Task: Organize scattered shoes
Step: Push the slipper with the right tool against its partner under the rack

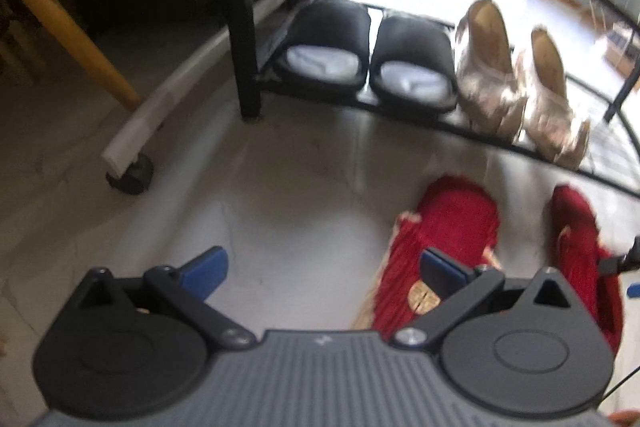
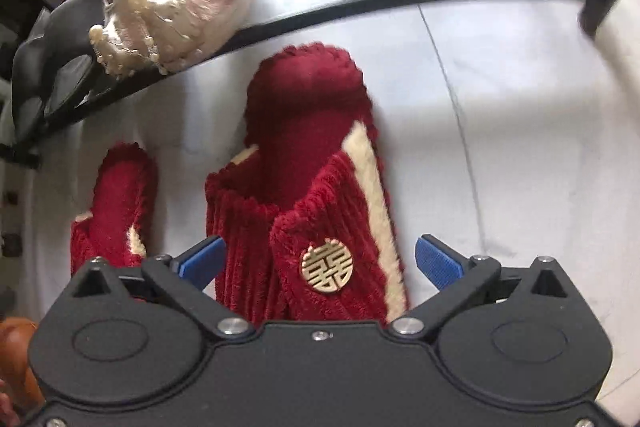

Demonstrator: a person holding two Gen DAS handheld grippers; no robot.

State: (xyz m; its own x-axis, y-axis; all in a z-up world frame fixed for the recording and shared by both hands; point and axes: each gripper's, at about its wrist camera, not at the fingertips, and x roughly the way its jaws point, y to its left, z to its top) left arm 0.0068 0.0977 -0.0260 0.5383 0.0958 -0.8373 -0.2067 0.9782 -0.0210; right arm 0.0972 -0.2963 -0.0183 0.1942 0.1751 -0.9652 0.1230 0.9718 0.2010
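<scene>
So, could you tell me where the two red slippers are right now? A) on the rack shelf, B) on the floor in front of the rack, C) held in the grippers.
B: both red slippers lie on the floor, below the rack edge.

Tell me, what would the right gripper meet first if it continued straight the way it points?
Probably the fuzzy red slipper with the gold emblem: it lies on the floor between the open right gripper fingers, though depth is unclear.
</scene>
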